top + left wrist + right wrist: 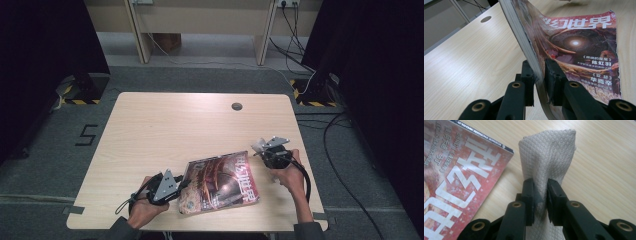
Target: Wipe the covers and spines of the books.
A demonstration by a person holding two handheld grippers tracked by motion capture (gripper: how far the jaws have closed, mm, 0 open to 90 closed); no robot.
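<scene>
One table (150, 135), pale wood grain, with a small round dark grommet (236, 106) near its far edge; you stand at the near edge with both forearms over it. One magazine (219, 183), red-brown cover with large white characters, at the near middle of the table between your two hands; its far part rests on the wood, while the corner nearest your left hand is lifted and the pages curve upward there. One left gripper (181, 184), in your left hand at the near left of the table, its jaws clamped on the raised edge of the magazine (576, 47); in the left gripper view the page block passes between the two pads and bends as it goes through. One right gripper (259, 148), in your right hand just beyond the magazine's right corner, jaws pinched on a white cloth (547, 157). The cloth is a quilted wipe, bunched where the pads squeeze it and standing up above them, close to the magazine's corner but apart from it.
</scene>
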